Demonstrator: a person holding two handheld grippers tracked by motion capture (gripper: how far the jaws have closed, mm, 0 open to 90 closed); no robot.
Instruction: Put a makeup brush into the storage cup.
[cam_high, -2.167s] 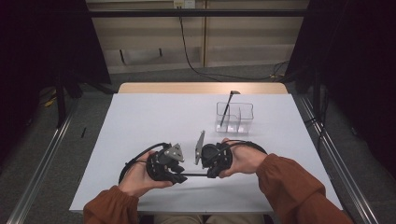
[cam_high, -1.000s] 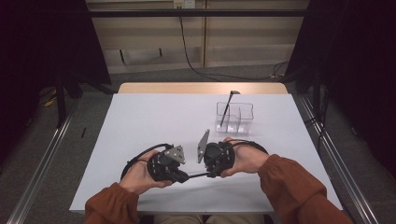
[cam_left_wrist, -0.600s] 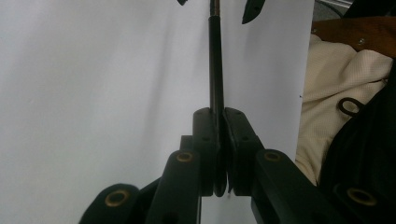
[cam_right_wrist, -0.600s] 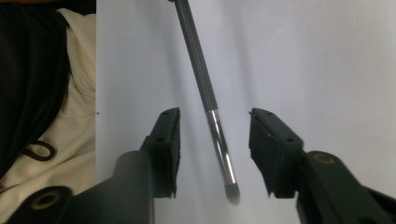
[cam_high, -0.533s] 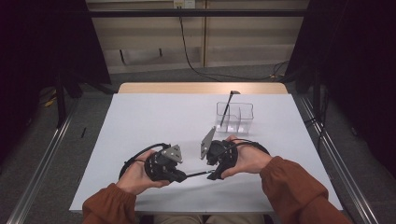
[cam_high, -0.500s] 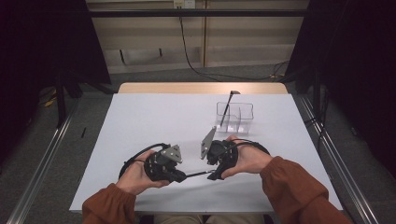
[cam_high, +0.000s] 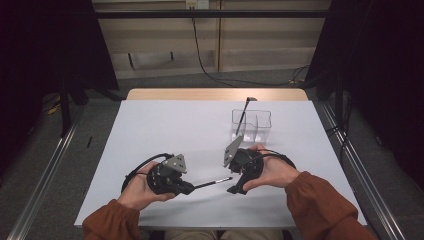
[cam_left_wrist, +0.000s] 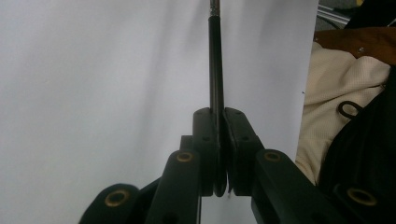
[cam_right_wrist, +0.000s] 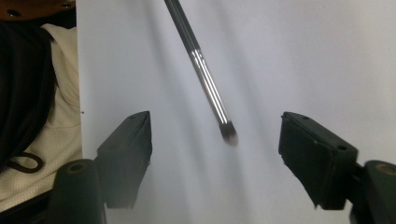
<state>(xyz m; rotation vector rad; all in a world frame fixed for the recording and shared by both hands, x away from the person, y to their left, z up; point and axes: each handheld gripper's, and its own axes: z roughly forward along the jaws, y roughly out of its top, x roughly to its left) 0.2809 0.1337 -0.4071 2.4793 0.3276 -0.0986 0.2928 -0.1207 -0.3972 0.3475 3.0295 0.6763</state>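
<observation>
A thin black brush (cam_high: 212, 183) with a silver ferrule sticks out level from my left gripper (cam_high: 189, 188), which is shut on its handle near the table's front. In the left gripper view the jaws of the left gripper (cam_left_wrist: 223, 140) pinch the brush handle (cam_left_wrist: 215, 56), which runs straight ahead. My right gripper (cam_high: 232, 184) faces it from the right and is open. In the right gripper view the brush (cam_right_wrist: 205, 79) slants down between the wide-apart jaws of the right gripper (cam_right_wrist: 217, 136), touching neither, with its bristle tip (cam_right_wrist: 229, 134) near the middle.
A clear compartment box (cam_high: 257, 125) stands at the back right of the white table cover (cam_high: 165, 125), with a second dark brush (cam_high: 243, 112) leaning upright in it. The table's front edge lies just behind both hands. Metal rails run along both sides of the table.
The right gripper has drawn off to the right, away from the left one. The gap between them has widened, and the brush now shows across it.
</observation>
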